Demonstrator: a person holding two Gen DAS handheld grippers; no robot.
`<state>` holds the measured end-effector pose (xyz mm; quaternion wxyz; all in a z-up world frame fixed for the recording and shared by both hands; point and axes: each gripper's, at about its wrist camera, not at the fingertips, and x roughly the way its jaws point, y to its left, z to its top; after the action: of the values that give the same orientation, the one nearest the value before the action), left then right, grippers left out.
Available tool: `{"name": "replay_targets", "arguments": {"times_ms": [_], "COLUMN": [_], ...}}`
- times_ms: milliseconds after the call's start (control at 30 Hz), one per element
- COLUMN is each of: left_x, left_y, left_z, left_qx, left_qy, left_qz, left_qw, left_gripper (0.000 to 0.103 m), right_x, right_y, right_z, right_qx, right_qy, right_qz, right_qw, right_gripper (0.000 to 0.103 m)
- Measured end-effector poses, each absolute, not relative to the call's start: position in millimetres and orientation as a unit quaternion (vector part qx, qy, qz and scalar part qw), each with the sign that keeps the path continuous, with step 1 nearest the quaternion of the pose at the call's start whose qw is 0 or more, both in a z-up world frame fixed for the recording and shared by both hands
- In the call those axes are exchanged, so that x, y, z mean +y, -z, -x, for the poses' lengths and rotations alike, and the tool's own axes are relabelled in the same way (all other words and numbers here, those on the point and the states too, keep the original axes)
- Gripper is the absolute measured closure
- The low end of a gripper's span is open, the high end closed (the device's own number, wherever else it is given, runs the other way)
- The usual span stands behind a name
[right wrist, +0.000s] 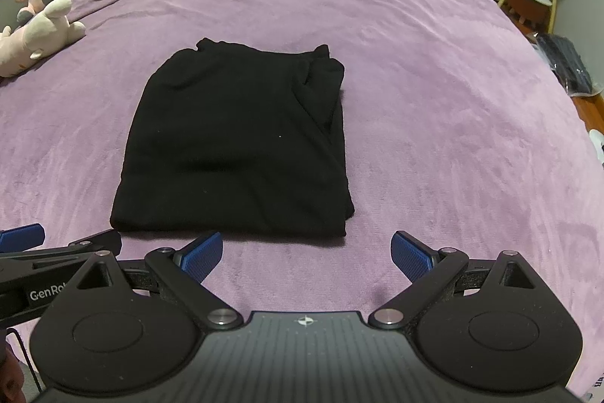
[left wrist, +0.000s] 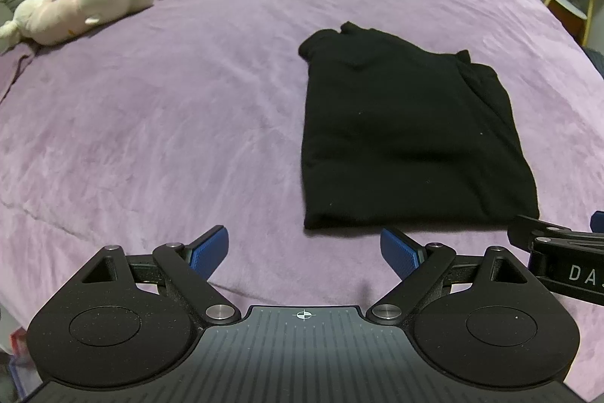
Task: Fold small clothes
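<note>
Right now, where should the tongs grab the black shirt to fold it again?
Probably the two near corners of the black shirt, coming in low from the near side. That edge lies straight, flat and closest, while the far end is bunched. Both the left tongs and right tongs stand open, empty.

Two hand-held grippers hover side by side, both angled steeply downward. The left gripper has its jaws spread wide, blue pads facing inward — nothing between them. The right gripper matches it — jaws wide, empty. Each one's edge shows in the other's view.
</note>
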<state>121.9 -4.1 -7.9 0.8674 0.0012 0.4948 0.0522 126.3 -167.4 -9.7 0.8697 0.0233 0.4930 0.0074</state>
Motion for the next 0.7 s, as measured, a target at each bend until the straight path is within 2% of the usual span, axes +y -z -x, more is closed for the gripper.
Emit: {"name": "replay_targets", "arguments": {"times_ms": [700], "left_x": [-9.3], "left_y": [11.0], "left_z": [-123.6], "left_qx": [0.488], "left_qy": [-0.044], "left_qz": [-0.018], "left_qw": [0.872], "left_gripper": [0.01], "right_x": [-168.9], "right_y": [11.0], "right_z": [-128.5], "right_qx": [0.493], "right_qy": [-0.005], "right_qz": [-0.025], "right_qw": [0.87], "right_gripper": [0.007]}}
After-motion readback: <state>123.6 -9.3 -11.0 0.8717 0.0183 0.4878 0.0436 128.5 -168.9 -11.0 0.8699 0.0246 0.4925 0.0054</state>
